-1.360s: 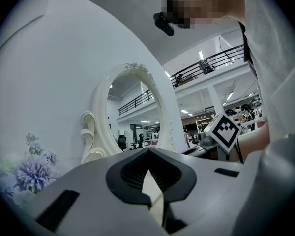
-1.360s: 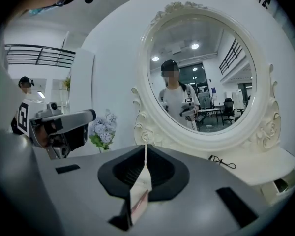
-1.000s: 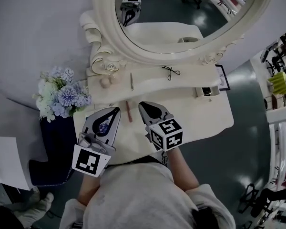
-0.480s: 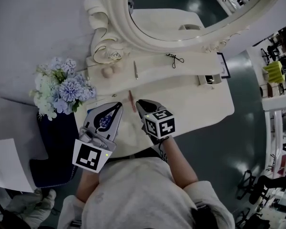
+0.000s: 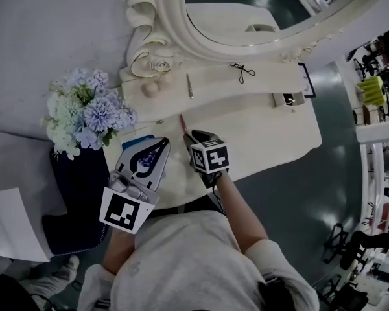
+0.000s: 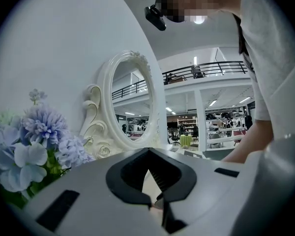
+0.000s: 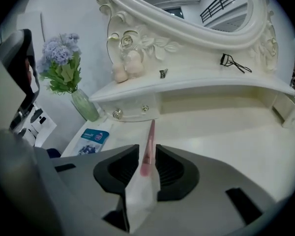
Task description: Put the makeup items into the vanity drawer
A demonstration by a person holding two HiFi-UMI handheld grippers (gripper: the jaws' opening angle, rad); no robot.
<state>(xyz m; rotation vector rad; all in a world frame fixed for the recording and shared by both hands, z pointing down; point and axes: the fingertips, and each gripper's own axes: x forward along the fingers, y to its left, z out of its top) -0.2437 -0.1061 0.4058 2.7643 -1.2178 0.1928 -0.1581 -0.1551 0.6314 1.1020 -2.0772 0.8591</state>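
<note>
Pink makeup pencil (image 7: 150, 132) is gripped in the right claw (image 7: 146, 154) low over the bench (image 5: 272, 131), the left claw (image 6: 148, 154) is shut and empty, the vanity drawer (image 7: 132, 111) is seen closed, and an eyelash curler (image 5: 244, 72) is left on the shelf (image 5: 214, 88), so nothing is judged stowed yet.

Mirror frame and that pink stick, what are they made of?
The mirror frame looks like cream-painted carved wood or moulded resin. Its glossy scrolls and roses would fit either. The pink stick looks like smooth plastic or painted wood: it is slim and evenly coloured, with a slight sheen.
</note>
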